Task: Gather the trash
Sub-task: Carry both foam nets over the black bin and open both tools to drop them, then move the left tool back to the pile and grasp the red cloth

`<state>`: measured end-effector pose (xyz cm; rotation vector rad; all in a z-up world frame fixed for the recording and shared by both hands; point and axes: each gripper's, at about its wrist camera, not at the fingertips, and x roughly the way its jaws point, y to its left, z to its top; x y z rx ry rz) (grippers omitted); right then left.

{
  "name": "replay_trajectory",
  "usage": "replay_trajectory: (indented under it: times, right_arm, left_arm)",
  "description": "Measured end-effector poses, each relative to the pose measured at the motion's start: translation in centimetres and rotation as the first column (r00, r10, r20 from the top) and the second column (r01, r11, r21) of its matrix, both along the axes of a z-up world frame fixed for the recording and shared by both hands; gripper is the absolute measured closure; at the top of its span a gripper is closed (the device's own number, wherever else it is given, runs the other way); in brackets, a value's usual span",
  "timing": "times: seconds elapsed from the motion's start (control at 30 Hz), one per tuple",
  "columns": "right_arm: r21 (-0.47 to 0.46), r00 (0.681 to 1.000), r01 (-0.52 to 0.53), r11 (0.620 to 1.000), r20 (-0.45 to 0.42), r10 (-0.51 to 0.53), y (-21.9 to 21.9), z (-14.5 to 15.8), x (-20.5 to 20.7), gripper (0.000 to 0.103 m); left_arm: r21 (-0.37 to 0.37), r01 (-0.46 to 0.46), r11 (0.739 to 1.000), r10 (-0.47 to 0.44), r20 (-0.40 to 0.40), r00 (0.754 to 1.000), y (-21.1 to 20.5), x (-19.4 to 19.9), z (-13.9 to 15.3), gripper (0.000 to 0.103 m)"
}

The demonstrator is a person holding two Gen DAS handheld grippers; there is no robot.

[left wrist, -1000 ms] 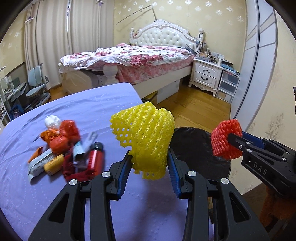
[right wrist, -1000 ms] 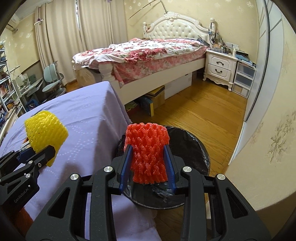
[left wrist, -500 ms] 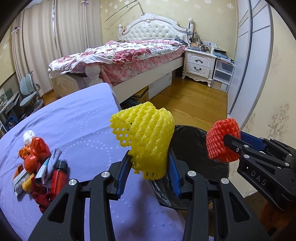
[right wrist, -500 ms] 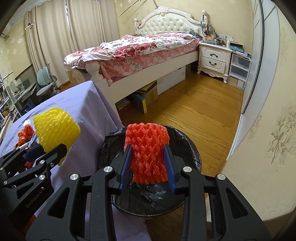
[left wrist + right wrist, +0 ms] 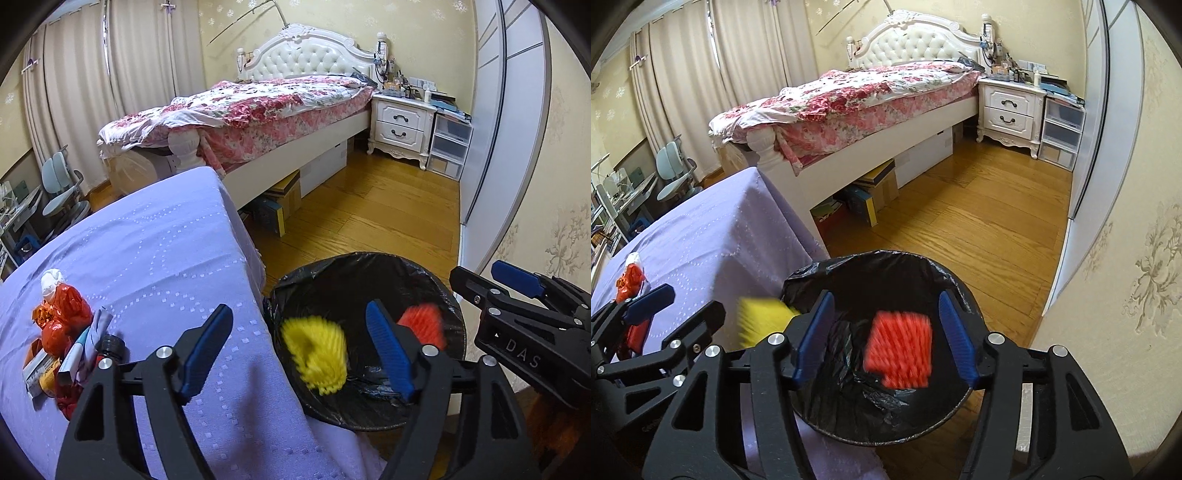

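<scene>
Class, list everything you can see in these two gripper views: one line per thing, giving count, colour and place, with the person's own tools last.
yellow foam net: one, yellow, blurred over the bin.
red foam net: one, orange-red, blurred inside the bin.
bin: one, black liner, on the floor beside the table.
trash pile: several pieces, mostly red, on the table.
table: one, lilac cloth.
bed: one, white, floral cover.
nightstand: one, white, beside the bed.
left gripper: black with blue pads, just opened, empty.
right gripper: same, just opened, empty.

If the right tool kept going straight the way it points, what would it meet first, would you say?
Probably the red foam net dropping into the black-lined bin, then the liner; depth is unclear.
</scene>
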<state>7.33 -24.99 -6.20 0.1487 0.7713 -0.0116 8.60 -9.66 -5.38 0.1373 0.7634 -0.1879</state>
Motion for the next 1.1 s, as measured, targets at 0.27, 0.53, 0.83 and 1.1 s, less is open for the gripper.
replay_trajectory:
  times: [0.27, 0.53, 0.83, 1.1]
  right_arm:
    - [0.006, 1.000, 0.029, 1.000, 0.005, -0.029, -0.5, 0.4, -0.4, 0.039]
    - [0.012, 1.000, 0.022, 1.000, 0.002, -0.022, 0.3, 0.7, -1.1, 0.037]
    - [0.017, 1.000, -0.023, 1.000, -0.001, 0.023, 2.8, 1.1, -2.4, 0.037]
    - [0.022, 0.995, -0.101, 0.995, -0.012, 0.101, 6.3, 1.1, -3.5, 0.037]
  left_arm:
    - [-0.009, -0.029, 1.000, 0.029, 0.003, 1.000, 0.5, -0.2, 0.3, 0.023]
    - [-0.005, -0.063, 0.998, 0.063, 0.018, 0.998, 1.9, -1.3, 0.9, 0.023]
    - [-0.018, -0.137, 0.990, 0.137, 0.029, 0.990, 5.6, -3.3, 1.8, 0.023]
    - [-0.023, -0.232, 0.972, 0.232, 0.024, 0.972, 10.2, -5.3, 1.8, 0.023]
